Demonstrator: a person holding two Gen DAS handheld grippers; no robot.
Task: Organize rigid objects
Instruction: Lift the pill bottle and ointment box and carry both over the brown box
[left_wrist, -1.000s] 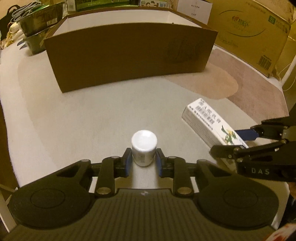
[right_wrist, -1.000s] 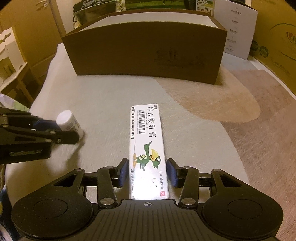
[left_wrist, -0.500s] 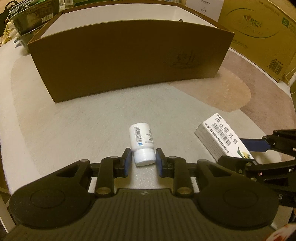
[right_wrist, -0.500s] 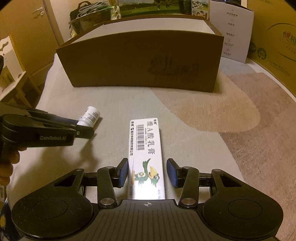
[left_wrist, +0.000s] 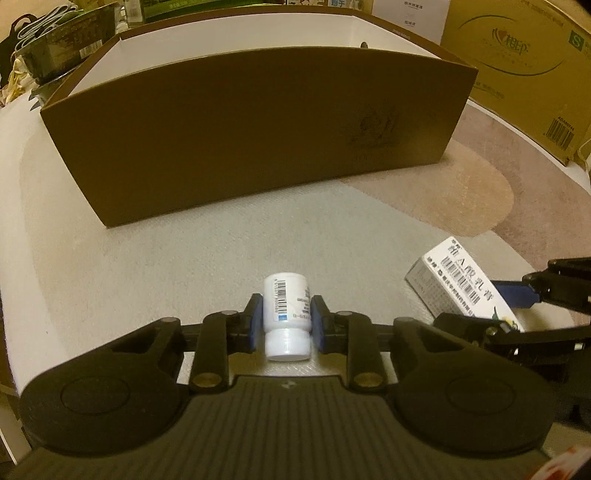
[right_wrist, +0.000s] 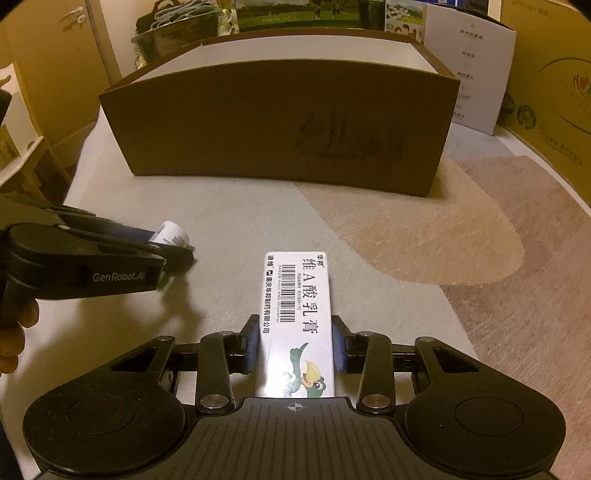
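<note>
A small white pill bottle (left_wrist: 286, 314) lies between the blue pads of my left gripper (left_wrist: 286, 304), cap toward the camera; the gripper is shut on it. The right wrist view shows the same bottle (right_wrist: 171, 232) held just above the mat by the left gripper (right_wrist: 173, 245). A long white ointment box (right_wrist: 297, 302) with a barcode and a green bird lies lengthwise in my right gripper (right_wrist: 295, 332). Its jaws are closing and the pads touch the box's long sides. The box (left_wrist: 461, 280) and right gripper (left_wrist: 491, 310) also show at the left view's right edge.
A large brown open cardboard box (left_wrist: 258, 129) with a white inside stands across the mat ahead, also seen as the brown box (right_wrist: 280, 122). Big cartons (left_wrist: 517, 55) stand at the right. Bags (left_wrist: 55, 40) crowd the back left. A hand (right_wrist: 14, 332) holds the left gripper.
The bottle went from upright to lying cap-toward-camera in the left gripper, which moved closer to the brown box. The right gripper's pads closed in against the ointment box.
</note>
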